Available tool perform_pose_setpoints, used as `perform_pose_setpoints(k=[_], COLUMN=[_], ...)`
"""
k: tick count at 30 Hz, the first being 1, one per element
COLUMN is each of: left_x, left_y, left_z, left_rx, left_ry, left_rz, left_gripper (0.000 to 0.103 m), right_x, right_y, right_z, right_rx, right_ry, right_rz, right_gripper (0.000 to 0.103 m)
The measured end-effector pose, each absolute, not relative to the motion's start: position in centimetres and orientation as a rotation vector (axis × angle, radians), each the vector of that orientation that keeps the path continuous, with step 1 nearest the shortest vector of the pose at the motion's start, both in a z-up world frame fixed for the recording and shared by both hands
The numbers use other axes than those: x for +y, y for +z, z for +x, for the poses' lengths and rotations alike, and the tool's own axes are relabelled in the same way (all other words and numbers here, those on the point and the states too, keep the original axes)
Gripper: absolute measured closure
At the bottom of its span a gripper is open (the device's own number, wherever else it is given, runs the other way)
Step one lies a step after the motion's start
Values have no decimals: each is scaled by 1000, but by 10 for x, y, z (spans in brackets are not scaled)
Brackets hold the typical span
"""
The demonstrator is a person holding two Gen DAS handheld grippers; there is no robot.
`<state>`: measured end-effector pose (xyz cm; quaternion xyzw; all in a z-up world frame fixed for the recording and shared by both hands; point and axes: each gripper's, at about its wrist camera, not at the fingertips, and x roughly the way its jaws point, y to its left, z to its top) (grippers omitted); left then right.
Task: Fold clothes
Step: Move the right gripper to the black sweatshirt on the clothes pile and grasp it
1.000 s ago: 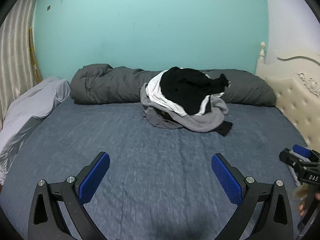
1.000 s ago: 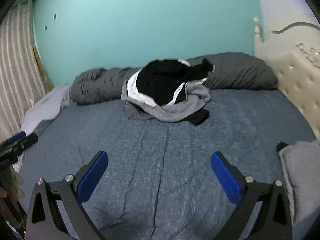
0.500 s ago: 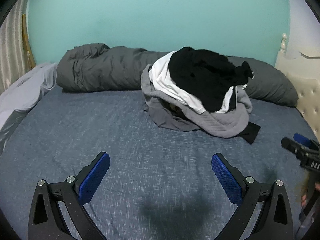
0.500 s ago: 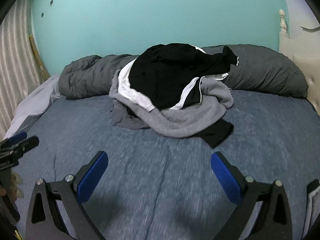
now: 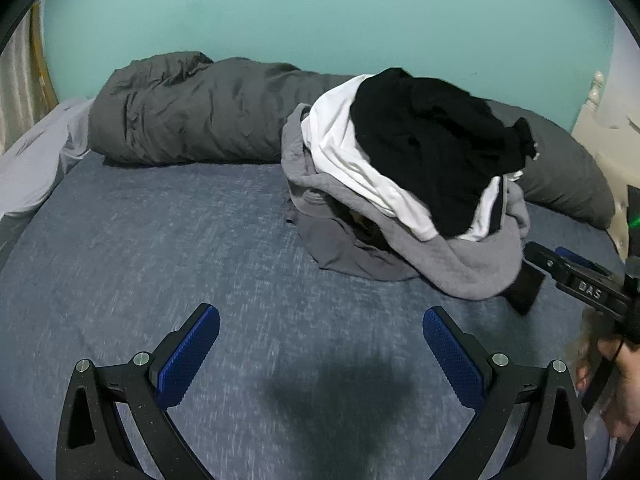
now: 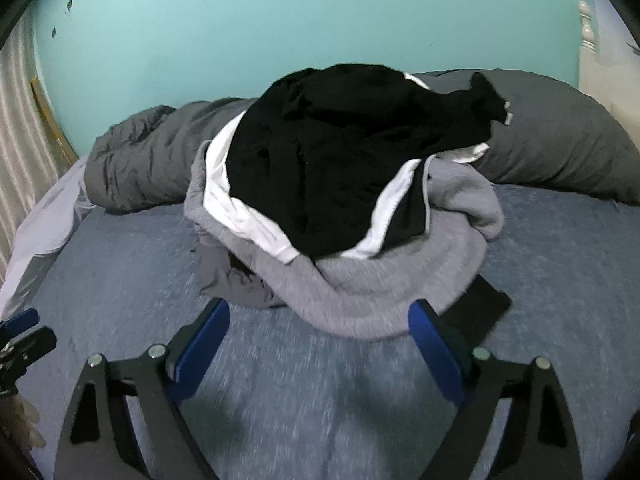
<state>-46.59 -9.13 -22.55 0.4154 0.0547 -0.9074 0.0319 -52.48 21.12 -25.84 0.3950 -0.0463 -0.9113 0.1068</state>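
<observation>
The clothes pile (image 5: pixel 404 184) sits on the bed (image 5: pixel 160 264), against the grey duvet (image 5: pixel 192 116). Both jaws gape empty: left hand-held gripper (image 5: pixel 320 344) short of the pile, right hand-held gripper (image 6: pixel 320 336) at its near edge.

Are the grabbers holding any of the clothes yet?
No. The left gripper and right gripper are both open and empty, short of the clothes pile.

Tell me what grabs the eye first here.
The heap of clothes mid-bed: a black garment on top, white beneath it, a grey sweatshirt spilling forward. Behind it a dark grey duvet lies rolled along the teal wall. Both grippers' jaws stand open, empty.
</observation>
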Motion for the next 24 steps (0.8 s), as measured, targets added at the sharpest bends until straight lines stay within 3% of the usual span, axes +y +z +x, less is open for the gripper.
perform_pose_setpoints(k=[8, 17, 18, 19, 20, 22, 24], left_x=[-110, -122, -123, -125, -126, -129, -131], left_y=[-251, -280, -282, -284, -286, -289, -292], left_z=[-511, -524, -522, -521, -519, -512, -505], left_rx=[221, 247, 247, 247, 248, 243, 240], left_ry=[-2774, -2778, -2780, -2782, -2783, -2783, -2783], left_rz=[1330, 1362, 1362, 1361, 1359, 1358, 1351], left_gripper=[0, 0, 0, 0, 0, 0, 0], right_x=[183, 149, 145, 142, 139, 133, 128], right_y=[-288, -330, -333, -334, -336, -335, -328], right_z=[-611, -669, -670, -670, -670, -667, -658], right_rx=[-91, -14, -3, 9, 22, 50, 88], right_ry=[-2664, -2633, -2627, -2619, -2612, -2608, -2623], right_rz=[1223, 1283, 1284, 1281, 1278, 1257, 1206], right_gripper=[13, 35, 43, 57, 63, 91, 95])
